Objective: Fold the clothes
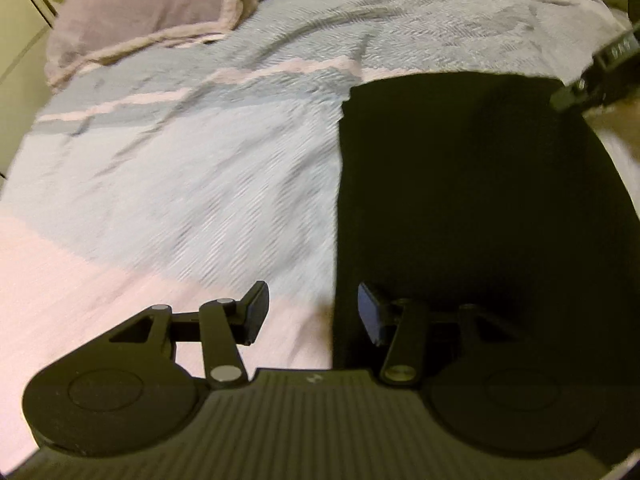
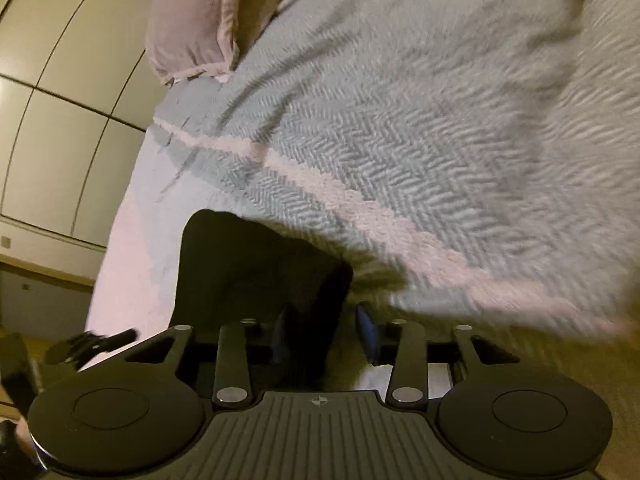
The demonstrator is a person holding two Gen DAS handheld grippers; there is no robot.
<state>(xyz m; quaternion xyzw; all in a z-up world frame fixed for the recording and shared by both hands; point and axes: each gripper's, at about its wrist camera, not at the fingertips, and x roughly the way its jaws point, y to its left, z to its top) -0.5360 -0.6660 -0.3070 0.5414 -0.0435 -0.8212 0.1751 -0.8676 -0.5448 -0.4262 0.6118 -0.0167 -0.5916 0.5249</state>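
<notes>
Jaws of left gripper (image 1: 312, 312) spread wide, nothing between them; positioned astride the near left edge of the black garment (image 1: 460, 216), one pad over pale bedding, the other over dark cloth. Judged staged for a pinch on that edge, ready to lift or fold it across.

Jaws of right gripper (image 2: 320, 334) parted, with a raised fold of the black garment (image 2: 260, 268) standing between the pads. Whether cloth is actually pinched: cannot tell; dark fabric against dark fingers, frame blurred by motion. Placement suggests a hold, or an attempt at one, on the far corner, opposite the left tool, so that the piece can be worked from two points at once.

Garment location: flat on the bed, toward the near right side in the left wrist view. Roughly rectangular outline, straight left edge, squared upper corner; matte, featureless black, no seams discernible. Appears partly folded already; judgement only.

Bedspread (image 1: 192, 184): woven herringbone texture, blue-grey and pale bands with narrow pink stripes, loosely creased. Pillow (image 1: 144, 4): mauve, soft, frilled border, at the head of the bed. Panelled cupboard doors (image 2: 60, 92) beyond.
</notes>
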